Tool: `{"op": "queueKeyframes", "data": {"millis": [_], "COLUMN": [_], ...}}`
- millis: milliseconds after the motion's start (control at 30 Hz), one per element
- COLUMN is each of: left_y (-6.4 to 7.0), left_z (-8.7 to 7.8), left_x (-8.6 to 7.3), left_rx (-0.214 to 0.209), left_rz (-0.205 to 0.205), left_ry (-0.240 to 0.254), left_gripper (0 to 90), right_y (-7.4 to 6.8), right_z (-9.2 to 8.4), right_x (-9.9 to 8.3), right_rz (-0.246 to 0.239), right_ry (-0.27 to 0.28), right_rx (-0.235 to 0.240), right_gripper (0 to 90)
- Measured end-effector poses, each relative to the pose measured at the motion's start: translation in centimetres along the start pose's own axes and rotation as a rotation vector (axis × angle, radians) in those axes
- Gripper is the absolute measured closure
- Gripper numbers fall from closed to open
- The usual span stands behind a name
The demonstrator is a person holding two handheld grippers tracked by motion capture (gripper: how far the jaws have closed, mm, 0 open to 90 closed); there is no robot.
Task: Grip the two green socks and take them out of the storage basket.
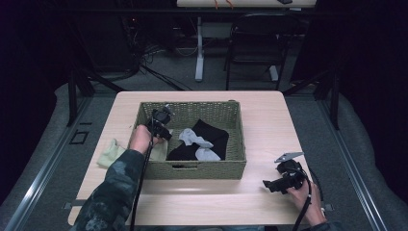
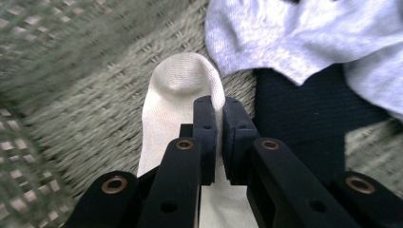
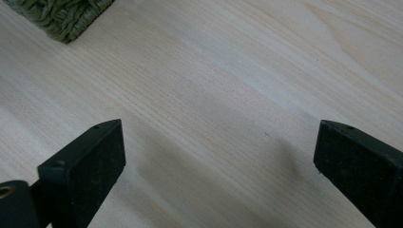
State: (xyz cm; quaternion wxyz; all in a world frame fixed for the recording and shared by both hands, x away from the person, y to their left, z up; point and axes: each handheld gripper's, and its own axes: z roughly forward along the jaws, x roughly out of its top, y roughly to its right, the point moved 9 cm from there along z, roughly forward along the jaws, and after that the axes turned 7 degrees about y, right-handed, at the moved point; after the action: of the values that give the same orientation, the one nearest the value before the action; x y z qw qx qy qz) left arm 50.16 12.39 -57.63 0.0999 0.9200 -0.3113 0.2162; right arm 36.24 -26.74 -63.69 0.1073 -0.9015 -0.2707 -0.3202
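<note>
A cream sock lies on the woven floor of the green wicker basket. My left gripper is shut on it, the pads pinching a fold of the sock near its toe. In the high view the left gripper reaches down into the basket's left half. To its right in the basket, grey socks lie on a black garment. The grey sock and black garment lie just beyond the held sock. My right gripper rests open on the table at the front right, its jaws wide apart over bare wood.
A pale green cloth lies on the wooden table left of the basket. The basket's corner sits beyond my right gripper. A dark chair and a table leg stand behind the table.
</note>
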Motion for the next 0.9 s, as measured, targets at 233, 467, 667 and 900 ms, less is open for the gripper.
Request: {"op": "queueKeyframes", "data": {"millis": [233,467,667,900], "left_y": [-0.1,-0.2,-0.4,-0.6], "left_z": [-3.4,-6.2,-8.9,-11.7], "left_x": [0.8,1.7,2.5,3.8], "left_rx": [-0.005,0.004,0.012,0.024], "left_rz": [0.023,0.045,0.059,0.070], "left_ry": [0.052,0.084,0.111,0.145], "left_gripper": [85.7,85.7,86.0,86.0], "right_y": [0.0,0.0,-0.1,0.0], "right_z": [0.0,0.1,0.1,0.1], "right_x": [0.0,0.0,0.0,0.0], "right_rz": [-0.001,0.004,0.004,-0.002], "right_ry": [-0.003,0.003,0.002,-0.005], "right_rx": [-0.002,-0.001,0.001,-0.009], "right_gripper": [2.5,2.5,2.5,2.5]}}
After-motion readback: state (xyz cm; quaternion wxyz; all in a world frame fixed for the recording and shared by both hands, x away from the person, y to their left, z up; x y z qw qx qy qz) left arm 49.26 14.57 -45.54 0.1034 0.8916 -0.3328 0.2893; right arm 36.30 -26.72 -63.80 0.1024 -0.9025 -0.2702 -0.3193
